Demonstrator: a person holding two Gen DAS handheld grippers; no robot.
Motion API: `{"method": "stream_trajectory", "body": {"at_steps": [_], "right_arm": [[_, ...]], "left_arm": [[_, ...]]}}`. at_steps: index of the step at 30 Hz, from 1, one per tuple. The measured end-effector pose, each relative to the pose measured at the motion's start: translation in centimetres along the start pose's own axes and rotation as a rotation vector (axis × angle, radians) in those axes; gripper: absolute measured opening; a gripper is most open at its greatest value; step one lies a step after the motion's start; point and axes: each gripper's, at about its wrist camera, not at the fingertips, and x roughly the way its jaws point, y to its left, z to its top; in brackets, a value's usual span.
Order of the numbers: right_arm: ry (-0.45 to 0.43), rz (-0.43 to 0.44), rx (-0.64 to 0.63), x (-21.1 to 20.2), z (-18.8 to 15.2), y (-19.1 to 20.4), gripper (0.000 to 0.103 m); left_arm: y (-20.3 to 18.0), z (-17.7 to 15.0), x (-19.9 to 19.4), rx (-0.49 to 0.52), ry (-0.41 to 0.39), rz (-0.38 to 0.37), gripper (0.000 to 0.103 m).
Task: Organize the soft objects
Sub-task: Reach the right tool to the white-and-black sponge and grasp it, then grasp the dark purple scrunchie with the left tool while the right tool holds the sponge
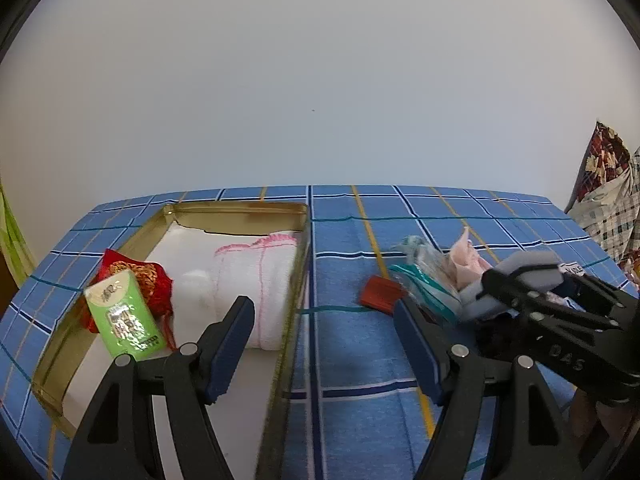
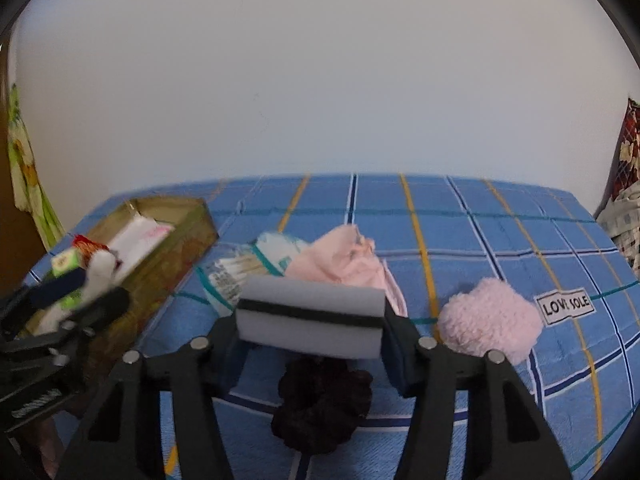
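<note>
Nearest the right camera, the right gripper (image 2: 310, 330) is clamped across a grey sponge with a black band (image 2: 310, 316), 1 pad at each end, the block lifted clear of the blue checked cloth (image 2: 500, 216). The grip sits on the sponge's ends only, so the foam may bow or twist out if the squeeze is light, and a hard squeeze would crush it and let it spring away on release. Directly below lies a dark scrunchie (image 2: 324, 404), and just right of it a pink fluffy piece (image 2: 490, 318) beside a "LOVE SOLE" label (image 2: 568, 306); a dropped sponge would land on or between these and scatter them.

The left gripper (image 1: 324, 344) hangs with its 2 fingers spread and nothing between them, straddling the near right wall of the gold tin (image 1: 236, 210). That is the likely collision point: if the right hand swings toward the tin while the left stays there, the 2 tools could knock, or the left could nudge the tin's wall.

Further off, a pink cloth (image 2: 344, 264) and a clear packet of sticks (image 2: 240, 270) wait on the cloth. Inside the tin, a rolled white towel (image 1: 240, 280), a green tissue pack (image 1: 124, 320) and a red pouch (image 1: 136, 276) already fill much of the floor, so the sponge may ride up on them and topple out over the low wall.
</note>
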Motion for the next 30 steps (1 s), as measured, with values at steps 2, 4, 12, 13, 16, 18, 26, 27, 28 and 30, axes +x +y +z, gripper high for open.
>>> {"method": "stream_trajectory", "body": {"at_steps": [2,4,12,13,16,18,26,27,28,30], "right_arm": [[-0.040,-0.021,-0.002,-1.1,-0.2,-0.2,0.056],[-0.083,-0.041,0.014,-2.5,-0.6,-1.1,0.056],[-0.125,-0.111,0.092,-4.9,-1.4,-4.6,0.056],[-0.125,-0.121,0.093,-5.0,-1.4,-4.7,0.056],[-0.124,-0.148,0.093,-5.3,-1.7,-5.1,0.056],[-0.130,-0.165,0.097,-5.7,-1.8,-5.4,0.056],[-0.106,-0.196,0.107,-5.4,-1.7,-6.1,0.056],[-0.106,-0.208,0.104,-5.4,-1.7,-6.2,0.056],[-0.104,-0.219,0.101,-5.5,-1.8,-6.3,0.056],[-0.100,-0.230,0.111,-5.5,-1.8,-6.6,0.056]], "left_arm": [[-0.5,0.0,0.0,0.004,-0.001,-0.007,0.074],[-1.3,-0.1,0.1,0.017,0.004,-0.022,0.074],[-5.9,-0.9,1.0,0.079,0.051,-0.104,0.074],[-6.5,-1.0,1.1,0.087,0.055,-0.110,0.074],[-7.7,-1.1,1.6,0.105,0.074,-0.126,0.074],[-8.4,-1.2,2.0,0.105,0.098,-0.138,0.074],[-10.5,-1.3,2.3,0.131,0.130,-0.188,0.074],[-10.8,-1.3,2.4,0.136,0.133,-0.189,0.074],[-11.0,-1.2,2.4,0.142,0.135,-0.191,0.074],[-11.4,-1.2,2.5,0.152,0.143,-0.193,0.074]]}}
